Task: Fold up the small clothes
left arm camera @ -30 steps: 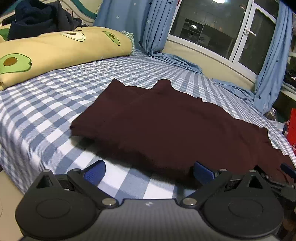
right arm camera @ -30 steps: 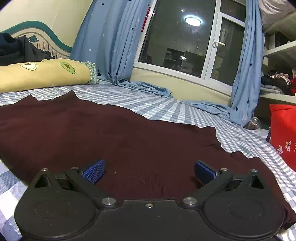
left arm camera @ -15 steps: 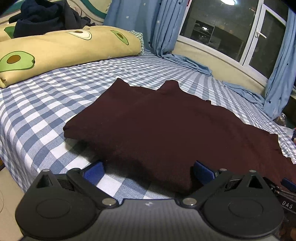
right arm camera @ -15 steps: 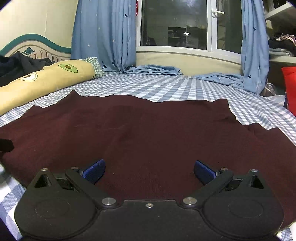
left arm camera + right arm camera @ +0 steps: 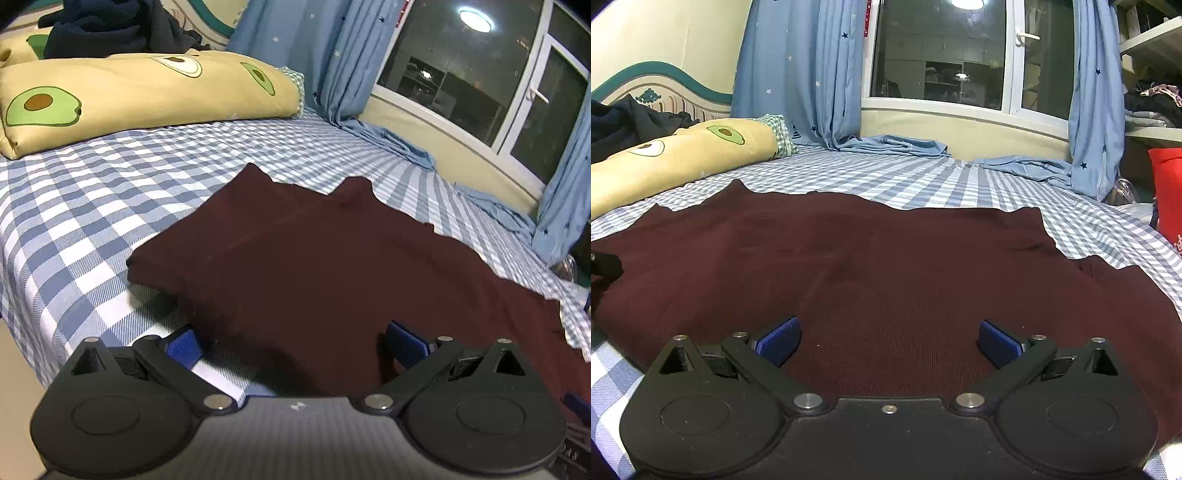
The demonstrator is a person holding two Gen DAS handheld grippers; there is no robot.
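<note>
Dark maroon garment (image 5: 886, 266) lying spread flat on the bed (image 5: 92, 206), covering most of the near mattress; near edge reaching toward both cameras. In left wrist view, same garment (image 5: 332, 258) showing a doubled left side, one layer sitting on top of another, with two small peaks along the far edge. Right-hand far corner in right wrist view ending in a small separate flap.

Left hand-held gripper (image 5: 295, 341) hanging low over the garment's near left edge, jaws spread wide, nothing between them. Blue pads (image 5: 183, 347) sitting either side of the hem: left one over checked sheet, right one over cloth. Contact with fabric: cannot tell.

Right hand-held gripper (image 5: 888, 341) hovering over the middle of the garment, jaws likewise wide apart, gripping nothing; maroon cloth filling the gap between its pads (image 5: 999, 345).

Outward: blue-and-white checked sheet lying under everything. Yellow avocado-print pillow (image 5: 147, 96) resting at the head of the bed, well apart from the garment, dark clothes (image 5: 118, 29) piled behind it. Blue star-print curtains (image 5: 801, 74) hanging beside a dark window (image 5: 938, 55). Red bag (image 5: 1167, 192) standing at the right edge.
</note>
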